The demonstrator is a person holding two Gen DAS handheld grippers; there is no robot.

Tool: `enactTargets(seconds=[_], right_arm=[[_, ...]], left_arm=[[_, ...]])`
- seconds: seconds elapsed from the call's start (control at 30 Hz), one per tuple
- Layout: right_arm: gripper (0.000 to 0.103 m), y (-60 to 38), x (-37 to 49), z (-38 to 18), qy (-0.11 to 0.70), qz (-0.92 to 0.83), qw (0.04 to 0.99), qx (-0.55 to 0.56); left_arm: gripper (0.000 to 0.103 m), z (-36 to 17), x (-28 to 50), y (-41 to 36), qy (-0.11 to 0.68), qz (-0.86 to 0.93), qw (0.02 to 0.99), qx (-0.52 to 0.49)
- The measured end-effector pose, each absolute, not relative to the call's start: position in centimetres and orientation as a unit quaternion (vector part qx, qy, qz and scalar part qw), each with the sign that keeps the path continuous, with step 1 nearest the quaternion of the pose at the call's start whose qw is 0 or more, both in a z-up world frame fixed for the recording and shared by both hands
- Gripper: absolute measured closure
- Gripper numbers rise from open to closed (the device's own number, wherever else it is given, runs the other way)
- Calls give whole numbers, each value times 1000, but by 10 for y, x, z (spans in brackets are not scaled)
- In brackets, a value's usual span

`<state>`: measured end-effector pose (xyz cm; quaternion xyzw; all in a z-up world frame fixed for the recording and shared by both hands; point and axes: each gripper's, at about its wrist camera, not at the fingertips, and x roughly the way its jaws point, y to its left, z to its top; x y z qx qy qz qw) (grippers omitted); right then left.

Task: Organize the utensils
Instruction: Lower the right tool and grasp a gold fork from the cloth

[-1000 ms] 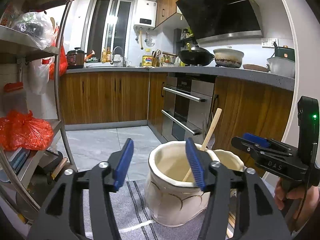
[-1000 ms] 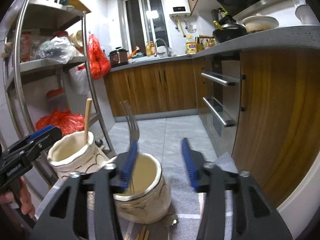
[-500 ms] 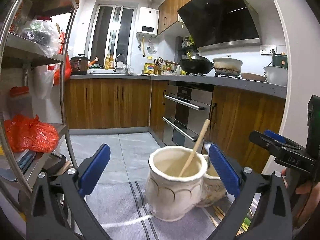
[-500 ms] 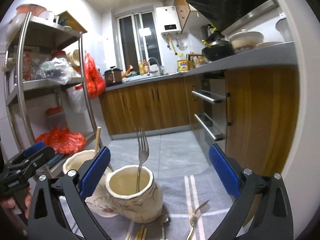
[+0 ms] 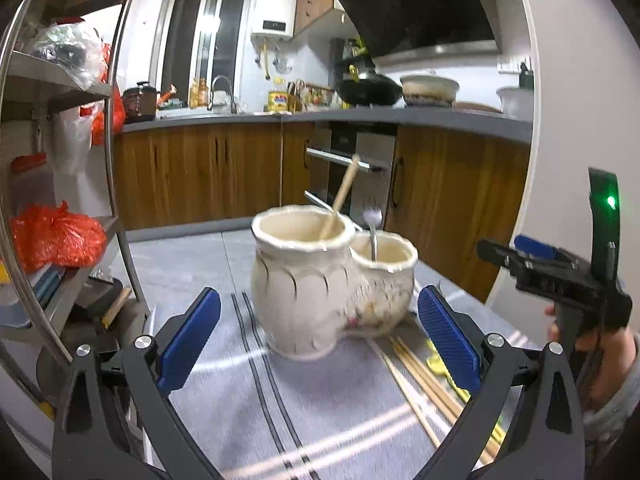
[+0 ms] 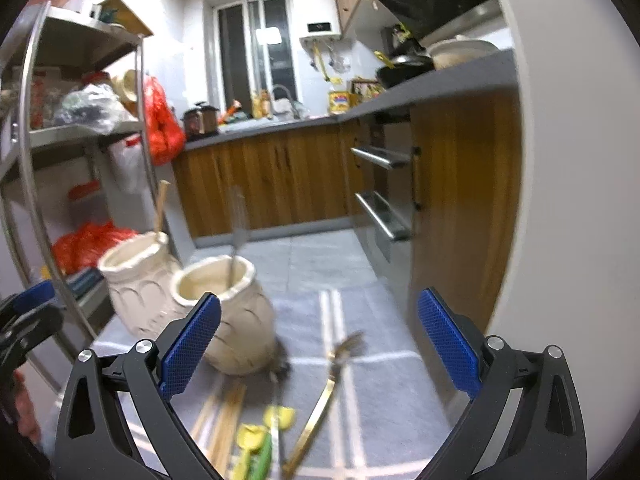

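right wrist view shows both the right gripper and left gripper spread and empty, having just opened, so reaching for the gold-handled fork lying beside the cream ceramic double-pot utensil holder could knock it over.

Left tongs, right tongs just opened wide, empty; backed from holder.

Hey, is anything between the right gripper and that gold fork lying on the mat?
Nothing visible. The right gripper is open and empty, and the gold fork lies on bare mat just ahead of it. The pots stand off to the left, yellow-handled utensils beside it.
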<state>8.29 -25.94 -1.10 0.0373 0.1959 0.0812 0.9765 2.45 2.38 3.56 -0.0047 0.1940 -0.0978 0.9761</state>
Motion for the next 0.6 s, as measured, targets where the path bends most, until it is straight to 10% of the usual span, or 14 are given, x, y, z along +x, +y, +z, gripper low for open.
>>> enactTargets(seconds=[0.6], right_arm=[[5, -273, 118, -47, 296, 63, 952, 53]], left_arm=[[6, 4, 38, 9, 268, -112, 957, 13]])
